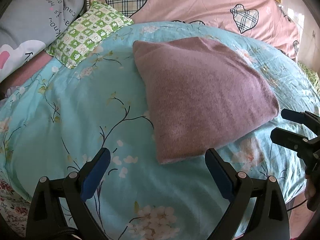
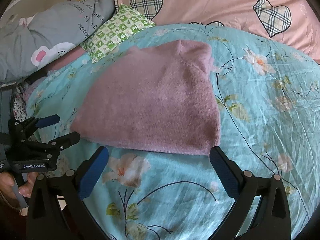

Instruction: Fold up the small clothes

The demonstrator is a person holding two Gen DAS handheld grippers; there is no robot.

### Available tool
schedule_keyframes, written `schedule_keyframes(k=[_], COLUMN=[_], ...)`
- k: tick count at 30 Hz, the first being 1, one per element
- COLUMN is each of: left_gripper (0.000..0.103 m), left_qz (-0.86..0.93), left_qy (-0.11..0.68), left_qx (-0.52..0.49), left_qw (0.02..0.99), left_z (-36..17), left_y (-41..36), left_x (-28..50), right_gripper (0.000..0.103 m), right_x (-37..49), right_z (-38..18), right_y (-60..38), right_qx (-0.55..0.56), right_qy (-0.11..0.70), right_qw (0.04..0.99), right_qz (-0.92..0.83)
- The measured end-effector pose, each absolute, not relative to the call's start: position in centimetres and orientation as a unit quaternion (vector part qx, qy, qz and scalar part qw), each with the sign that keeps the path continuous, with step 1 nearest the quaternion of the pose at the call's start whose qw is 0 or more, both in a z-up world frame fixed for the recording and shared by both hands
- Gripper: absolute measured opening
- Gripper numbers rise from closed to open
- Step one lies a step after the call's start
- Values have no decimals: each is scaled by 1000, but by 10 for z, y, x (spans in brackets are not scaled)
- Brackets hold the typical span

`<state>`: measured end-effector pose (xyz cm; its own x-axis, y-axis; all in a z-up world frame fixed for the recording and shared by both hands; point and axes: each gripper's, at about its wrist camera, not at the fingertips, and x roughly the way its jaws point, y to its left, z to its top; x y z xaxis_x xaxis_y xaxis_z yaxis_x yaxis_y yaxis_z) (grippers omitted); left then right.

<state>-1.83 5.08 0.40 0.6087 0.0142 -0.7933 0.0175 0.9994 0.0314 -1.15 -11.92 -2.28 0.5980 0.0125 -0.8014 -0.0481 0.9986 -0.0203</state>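
A fuzzy mauve garment (image 1: 202, 98) lies folded into a flat, roughly four-sided bundle on the turquoise floral quilt (image 1: 70, 110). In the right wrist view the garment (image 2: 156, 104) sits just beyond my fingers. My left gripper (image 1: 158, 156) is open and empty, hovering at the garment's near corner. My right gripper (image 2: 160, 154) is open and empty, right at the garment's near hem. The right gripper (image 1: 284, 124) shows open at the right edge of the left wrist view. The left gripper (image 2: 60, 128) shows open at the left of the right wrist view.
A green checked small pillow (image 1: 88, 34) lies beyond the quilt at the back left. A grey printed pillow (image 1: 34, 22) is behind it. A pink bedcover with plaid hearts (image 1: 200, 2) spans the back. A hand (image 2: 12, 188) holds the left gripper's handle.
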Motion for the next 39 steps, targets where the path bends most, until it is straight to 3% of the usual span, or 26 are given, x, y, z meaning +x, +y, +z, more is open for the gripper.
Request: schedule_keyframes(k=[39], left_gripper=[96], left_qz=[-2], left_qy=[443], left_qx=[25], left_qw=[896], left_z=[6], left_y=[53], left_x=[-21], right_gripper=[101], right_x=[-5], right_z=[-19], right_y=[-110], right_qx=[-26], right_qy=[452], right_qw=[892], right_qz=[21])
